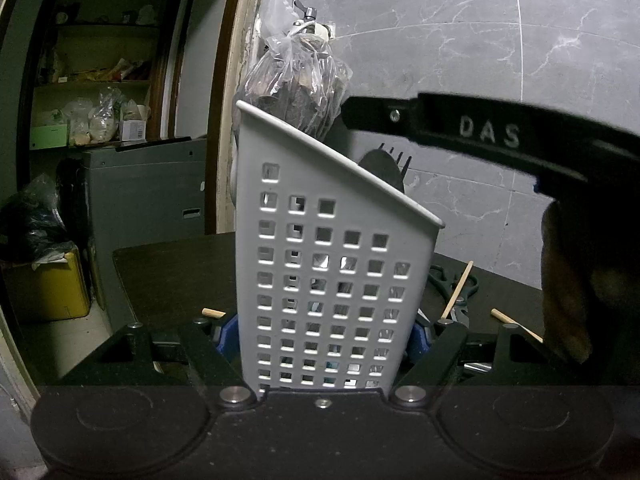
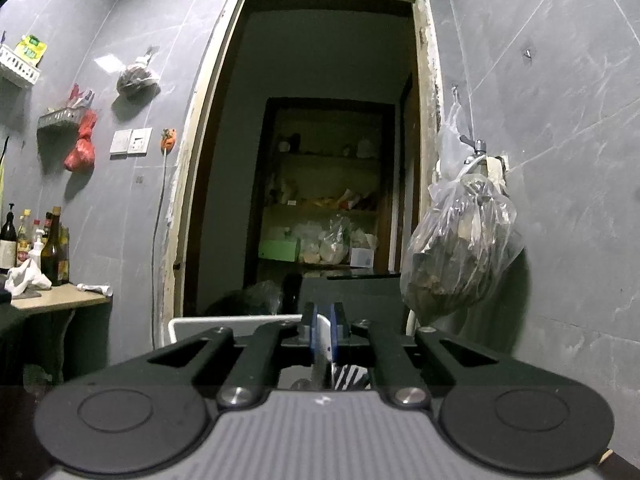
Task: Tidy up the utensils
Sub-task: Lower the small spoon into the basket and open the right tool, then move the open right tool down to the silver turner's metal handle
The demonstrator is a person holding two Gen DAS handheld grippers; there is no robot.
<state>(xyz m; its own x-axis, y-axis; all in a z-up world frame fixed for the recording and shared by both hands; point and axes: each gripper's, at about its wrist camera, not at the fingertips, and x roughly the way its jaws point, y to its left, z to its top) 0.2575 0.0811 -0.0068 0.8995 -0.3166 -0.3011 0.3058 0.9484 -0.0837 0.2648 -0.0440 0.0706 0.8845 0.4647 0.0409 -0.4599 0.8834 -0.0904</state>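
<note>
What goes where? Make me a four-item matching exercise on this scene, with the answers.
Things:
1. white utensil caddy
2. scissors
3. plastic bag
4. black fork

Places:
A. hanging on the wall
B. lying on the dark table, behind the caddy
C. clamped between the left claw pads
D. standing in the caddy, tines up

Pairs: 1-C, 2-B, 3-A, 4-D
</note>
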